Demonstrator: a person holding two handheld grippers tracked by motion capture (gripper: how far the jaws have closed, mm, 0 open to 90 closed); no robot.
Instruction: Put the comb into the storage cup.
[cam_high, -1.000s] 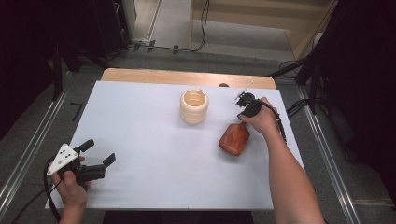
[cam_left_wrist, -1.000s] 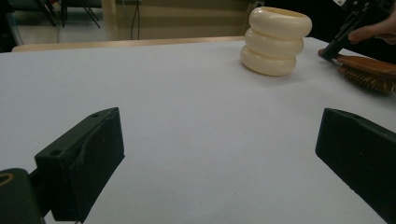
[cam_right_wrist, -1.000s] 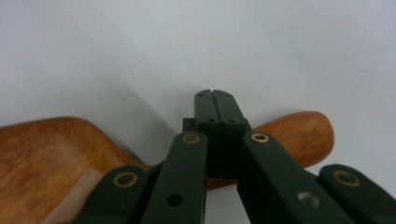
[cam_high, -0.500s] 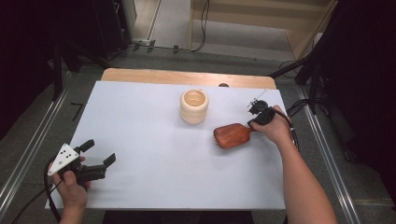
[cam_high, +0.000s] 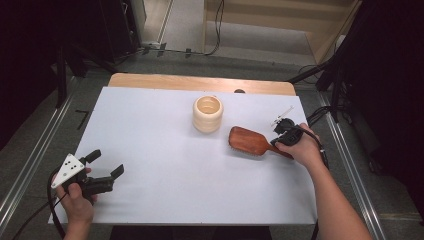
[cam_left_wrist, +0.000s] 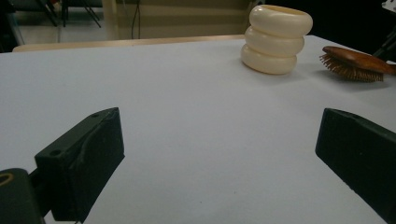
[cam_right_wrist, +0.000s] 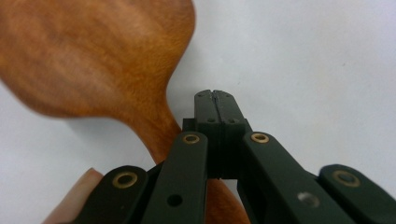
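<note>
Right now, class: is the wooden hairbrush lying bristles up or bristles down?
Bristles down. The hairbrush shows its smooth wooden back from above, and the left gripper view shows its bristles pointing at the table.

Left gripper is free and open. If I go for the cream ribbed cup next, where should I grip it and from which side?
Judging by its pose, take the cream cup across its stacked-ring wall, jaws settling into a groove between rings. It stands upright with its mouth open. Bring the left gripper in low from the person's left, the side away from the hairbrush, which lies close beside it.

A reddish-brown wooden hairbrush (cam_high: 250, 141) lies bristles-down on the white table, near a cream ribbed cup (cam_high: 208, 114).
</note>
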